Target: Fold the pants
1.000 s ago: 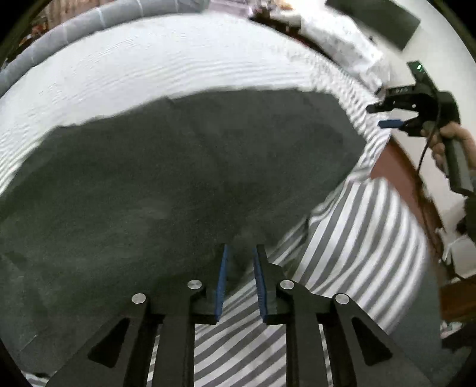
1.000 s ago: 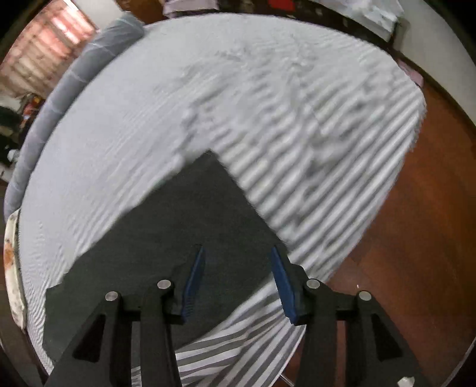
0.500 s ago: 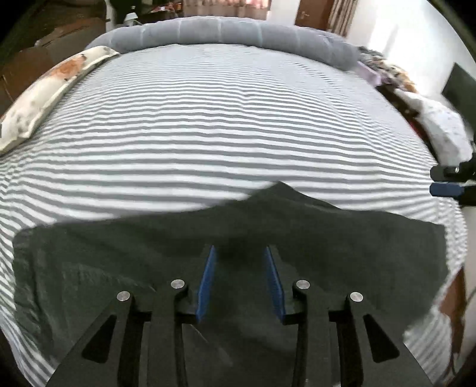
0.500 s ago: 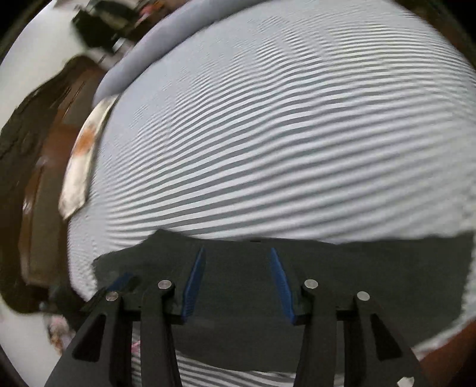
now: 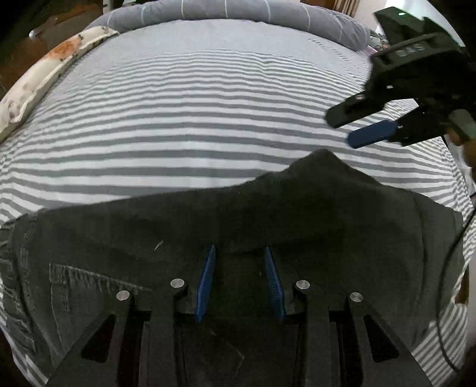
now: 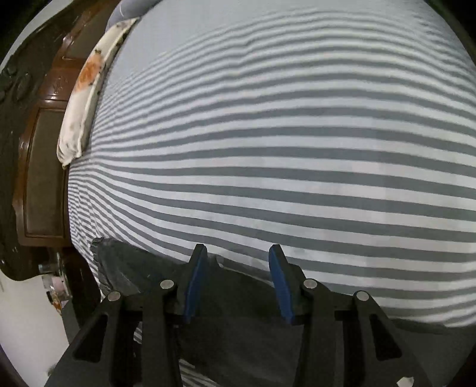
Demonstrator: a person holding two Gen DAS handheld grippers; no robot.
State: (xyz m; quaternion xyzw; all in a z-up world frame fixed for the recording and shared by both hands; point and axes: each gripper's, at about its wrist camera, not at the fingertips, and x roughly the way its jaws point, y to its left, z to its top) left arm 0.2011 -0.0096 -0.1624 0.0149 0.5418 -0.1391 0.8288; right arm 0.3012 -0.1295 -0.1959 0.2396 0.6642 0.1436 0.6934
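Dark grey jeans [image 5: 297, 214] lie flat across the near part of the striped bed, a back pocket [image 5: 89, 285] showing at the left and a pointed fold of cloth at the far edge. My left gripper [image 5: 239, 259] hovers over the jeans' middle, open, its blue pads [image 5: 208, 274] clear of the cloth. My right gripper [image 5: 342, 131] hangs open above the sheet just beyond that peak, held by a hand at the right edge. In the right wrist view the right gripper [image 6: 236, 259] stands open over the jeans' far edge [image 6: 238, 327], nothing pinched.
The grey-and-white striped sheet [image 5: 208, 104] covers the whole bed. A floral pillow [image 5: 44, 68] lies at the far left and a grey bolster [image 5: 238, 12] runs along the head. Dark wooden furniture [image 6: 38, 178] stands beside the bed's left side. A cable [image 5: 446, 268] hangs at the right.
Both grippers swung round from the jeans' edge to face the head of the bed. The left jaws widened. The right gripper came much closer in the left view, over the jeans' far edge.
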